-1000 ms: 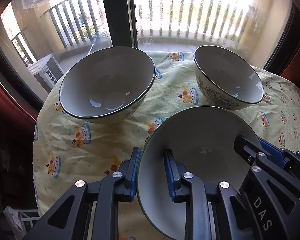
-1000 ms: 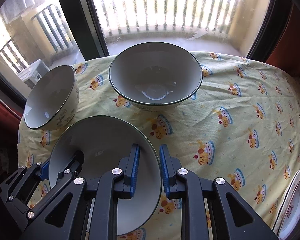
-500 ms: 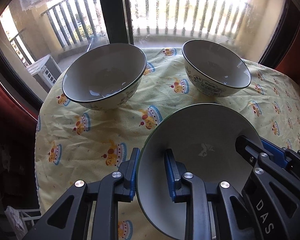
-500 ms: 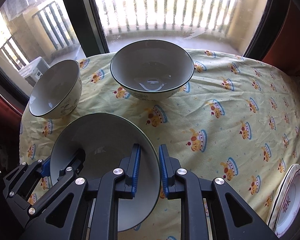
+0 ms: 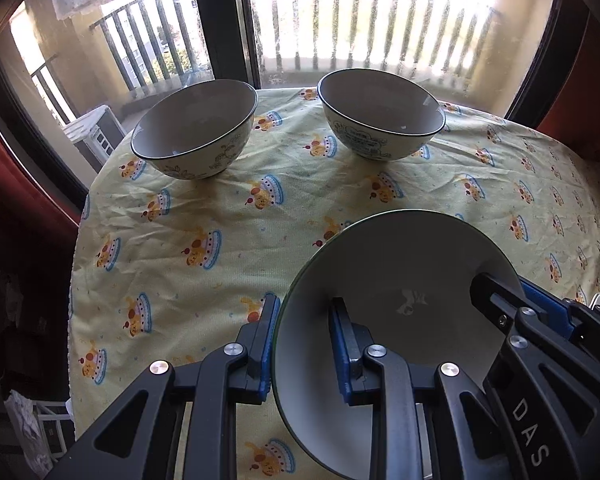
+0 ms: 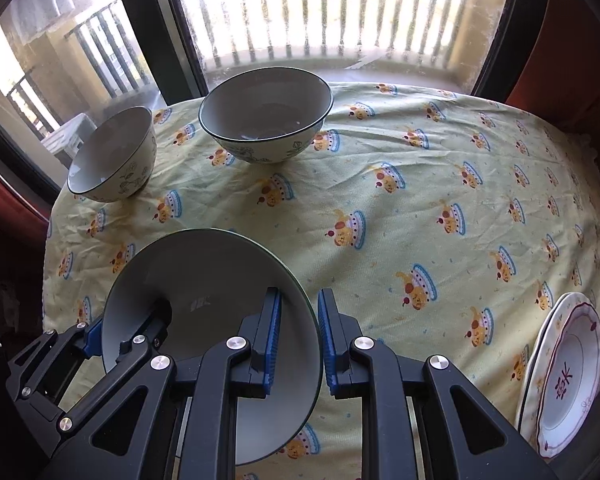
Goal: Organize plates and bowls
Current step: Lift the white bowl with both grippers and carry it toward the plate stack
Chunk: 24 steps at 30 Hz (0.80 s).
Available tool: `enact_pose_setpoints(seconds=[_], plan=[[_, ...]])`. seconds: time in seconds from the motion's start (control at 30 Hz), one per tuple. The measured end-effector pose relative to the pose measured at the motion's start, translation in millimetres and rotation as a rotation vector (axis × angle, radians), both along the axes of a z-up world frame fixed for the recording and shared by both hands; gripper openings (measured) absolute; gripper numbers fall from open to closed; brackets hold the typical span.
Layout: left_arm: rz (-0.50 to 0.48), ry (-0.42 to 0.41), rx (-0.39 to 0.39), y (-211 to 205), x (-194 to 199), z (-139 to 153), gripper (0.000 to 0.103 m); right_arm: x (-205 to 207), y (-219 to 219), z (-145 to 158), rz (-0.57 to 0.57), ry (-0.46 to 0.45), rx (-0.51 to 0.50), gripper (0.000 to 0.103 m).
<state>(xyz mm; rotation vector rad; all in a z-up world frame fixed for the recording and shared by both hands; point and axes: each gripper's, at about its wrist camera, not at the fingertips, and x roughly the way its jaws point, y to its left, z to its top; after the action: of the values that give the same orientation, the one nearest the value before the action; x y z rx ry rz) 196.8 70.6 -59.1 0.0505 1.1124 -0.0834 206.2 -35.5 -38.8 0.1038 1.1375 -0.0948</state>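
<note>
Fingers [image 5: 342, 344] of the left gripper [image 5: 304, 344] clamped on the near-left rim of the held bowl [image 5: 396, 280]: one blue pad inside, one outside. Fingers [image 6: 270, 332] of the right gripper [image 6: 298, 338] clamped likewise on the opposite rim of the same bowl, wall pinched between the pads. Both pairs nearly together, only the bowl's wall between them.

Counter [image 6: 420, 200]: round, draped in a pale yellow cloth printed with cake motifs, set against a window [image 6: 320, 12] with balcony railings beyond.

Held bowl: largest dish in view, grey-white inside, dark rim, empty. It sits at the near edge of the counter between the two grippers; whether its base touches the cloth cannot be told.

Middle bowl [image 6: 266, 114]: at the far side near the window, upright, patterned outside, empty.

Left bowl [image 6: 114, 156]: near the far-left edge of the counter, patterned outside, empty. Close to the middle bowl, not touching.

Plates [image 6: 568, 372]: white with a red border and red characters, stacked at the right edge of the counter, well apart from the bowls. Nothing on the top one.
</note>
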Motion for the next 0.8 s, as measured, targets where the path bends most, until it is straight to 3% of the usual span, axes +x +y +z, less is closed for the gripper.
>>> enact_pose_setpoints(seconds=[0.37,0.8], plan=[[0.000,-0.016,0.017,-44,-49,12,0.023,-49,-42,16,0.005,-0.026,0.020,0.022],[-0.003,0.000,0.026,-99,-95,1,0.023,-100,-97,7,0.028,-0.011,0.021,0.022]])
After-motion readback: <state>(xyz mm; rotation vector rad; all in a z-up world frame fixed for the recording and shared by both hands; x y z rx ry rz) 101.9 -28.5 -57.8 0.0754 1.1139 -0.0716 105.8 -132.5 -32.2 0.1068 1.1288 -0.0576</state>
